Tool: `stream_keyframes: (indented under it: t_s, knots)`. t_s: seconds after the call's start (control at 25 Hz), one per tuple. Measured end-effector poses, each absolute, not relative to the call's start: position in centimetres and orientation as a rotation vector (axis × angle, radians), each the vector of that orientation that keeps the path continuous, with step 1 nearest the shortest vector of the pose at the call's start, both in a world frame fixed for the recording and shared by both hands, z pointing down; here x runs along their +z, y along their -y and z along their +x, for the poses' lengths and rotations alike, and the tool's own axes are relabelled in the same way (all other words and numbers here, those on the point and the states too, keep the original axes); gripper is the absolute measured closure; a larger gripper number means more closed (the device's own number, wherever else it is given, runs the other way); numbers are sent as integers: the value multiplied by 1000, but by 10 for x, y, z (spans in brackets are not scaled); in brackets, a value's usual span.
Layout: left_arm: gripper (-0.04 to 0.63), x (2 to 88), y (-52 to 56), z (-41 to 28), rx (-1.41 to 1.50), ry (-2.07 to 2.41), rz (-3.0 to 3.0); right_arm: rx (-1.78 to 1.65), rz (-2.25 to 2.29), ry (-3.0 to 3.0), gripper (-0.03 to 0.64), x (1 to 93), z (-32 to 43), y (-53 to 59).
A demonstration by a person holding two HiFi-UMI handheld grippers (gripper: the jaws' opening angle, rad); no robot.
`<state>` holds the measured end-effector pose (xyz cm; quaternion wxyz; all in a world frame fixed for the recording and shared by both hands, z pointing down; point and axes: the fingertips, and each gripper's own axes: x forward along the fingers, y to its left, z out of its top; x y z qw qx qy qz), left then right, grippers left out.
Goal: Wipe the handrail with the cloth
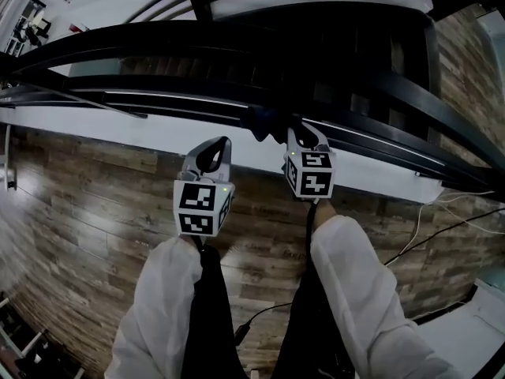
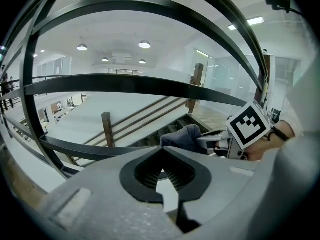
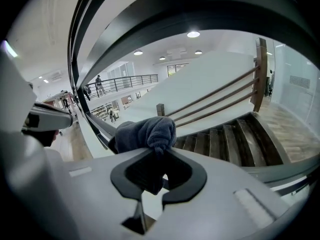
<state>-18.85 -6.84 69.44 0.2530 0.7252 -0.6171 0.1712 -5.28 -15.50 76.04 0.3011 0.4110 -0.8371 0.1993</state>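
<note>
Wood floor (image 1: pixel 95 204) (cables (image 1: pixel 450 229) on it)

Left gripper (image 1: pixel 213 153), right gripper (image 1: pixel 305 136) (both closed)

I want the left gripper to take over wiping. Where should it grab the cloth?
Probably the bunched bulge of the cloth sticking out past the right gripper, approached from the person's left: that lump is free and thick.

Wood-plank floor (image 1: pixel 95 204) with white cables (image 1: pixel 416 226) at the right; wooden stairs (image 3: pixel 235 141) descend beyond, under ceiling lights (image 2: pixel 144 44).
</note>
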Motion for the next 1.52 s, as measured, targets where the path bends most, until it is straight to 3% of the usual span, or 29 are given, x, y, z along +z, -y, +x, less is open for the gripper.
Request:
stream_keyframes:
  t_s: [1.52]
  knots:
    - [597, 710, 153, 163, 478, 1412, 2234, 526, 1405, 2121, 577, 737, 311, 202]
